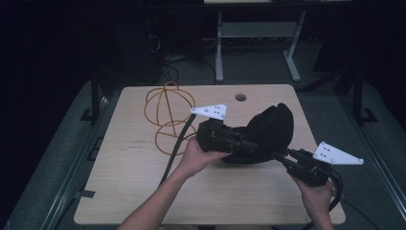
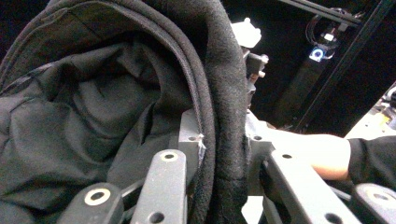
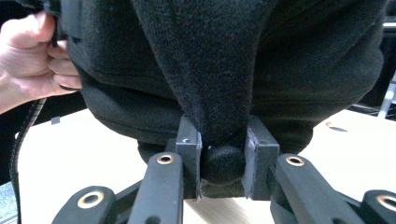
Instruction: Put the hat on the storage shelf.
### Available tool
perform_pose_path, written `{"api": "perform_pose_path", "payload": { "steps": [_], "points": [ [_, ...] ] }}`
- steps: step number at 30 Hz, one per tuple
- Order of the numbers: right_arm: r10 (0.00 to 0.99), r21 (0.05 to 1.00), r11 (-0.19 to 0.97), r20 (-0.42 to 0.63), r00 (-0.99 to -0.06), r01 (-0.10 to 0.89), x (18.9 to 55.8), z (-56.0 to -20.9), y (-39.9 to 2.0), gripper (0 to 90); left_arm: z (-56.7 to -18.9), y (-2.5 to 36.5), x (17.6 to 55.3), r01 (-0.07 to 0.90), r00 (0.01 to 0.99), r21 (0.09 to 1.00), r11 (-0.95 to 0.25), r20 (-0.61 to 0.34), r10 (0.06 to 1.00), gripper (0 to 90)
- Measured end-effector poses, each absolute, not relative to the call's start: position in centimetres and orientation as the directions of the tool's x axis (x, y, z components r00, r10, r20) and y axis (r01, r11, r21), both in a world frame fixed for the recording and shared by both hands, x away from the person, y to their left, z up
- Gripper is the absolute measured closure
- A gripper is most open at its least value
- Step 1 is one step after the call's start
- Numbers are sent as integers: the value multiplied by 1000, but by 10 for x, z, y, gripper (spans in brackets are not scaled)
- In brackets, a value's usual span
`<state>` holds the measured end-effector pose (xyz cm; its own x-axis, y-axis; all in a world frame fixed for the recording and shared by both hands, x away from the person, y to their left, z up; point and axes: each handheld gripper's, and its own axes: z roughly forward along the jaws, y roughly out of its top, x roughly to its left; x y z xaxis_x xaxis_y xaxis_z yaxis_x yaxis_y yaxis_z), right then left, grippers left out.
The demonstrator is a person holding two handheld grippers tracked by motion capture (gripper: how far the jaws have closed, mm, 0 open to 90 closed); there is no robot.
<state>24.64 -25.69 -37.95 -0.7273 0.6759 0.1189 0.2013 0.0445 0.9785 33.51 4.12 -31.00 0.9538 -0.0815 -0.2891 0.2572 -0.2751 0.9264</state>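
Over the table's middle, you're holding the black fabric item point(image 1: 268, 132) up between both tools, clear of the table point(image 1: 124, 191) or nearly so. The left gripper point(image 1: 225, 141) is clamped on a thick seamed edge; the left gripper view has that edge running between its jaws. The right gripper point(image 1: 287, 160) is pinched tight on a bunched fold, and the right gripper view has the fabric squeezed between the pads point(image 3: 189, 154).

Risks, as I judge them:
- Right grip is on a rolled lump, not flat cloth. Pull the tools apart hard and it could slide out.
- Left grip is on the seam only, so a twist may peel it free.

The orange cord point(image 1: 167, 115) lies coiled at far left, near the left gripper's black cable point(image 1: 174, 148). Swing left and you could snag it. Table hole point(image 1: 241, 97) is beyond the fabric, not a concern.
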Motion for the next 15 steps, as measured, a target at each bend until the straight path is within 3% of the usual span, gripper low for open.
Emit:
{"api": "perform_pose_path", "payload": {
  "steps": [15],
  "points": [
    [679,989,53,68,-731,141,237,-354,-259,722,-308,52,337,232,969,925,-300,-246,-7,638]
  ]
}}
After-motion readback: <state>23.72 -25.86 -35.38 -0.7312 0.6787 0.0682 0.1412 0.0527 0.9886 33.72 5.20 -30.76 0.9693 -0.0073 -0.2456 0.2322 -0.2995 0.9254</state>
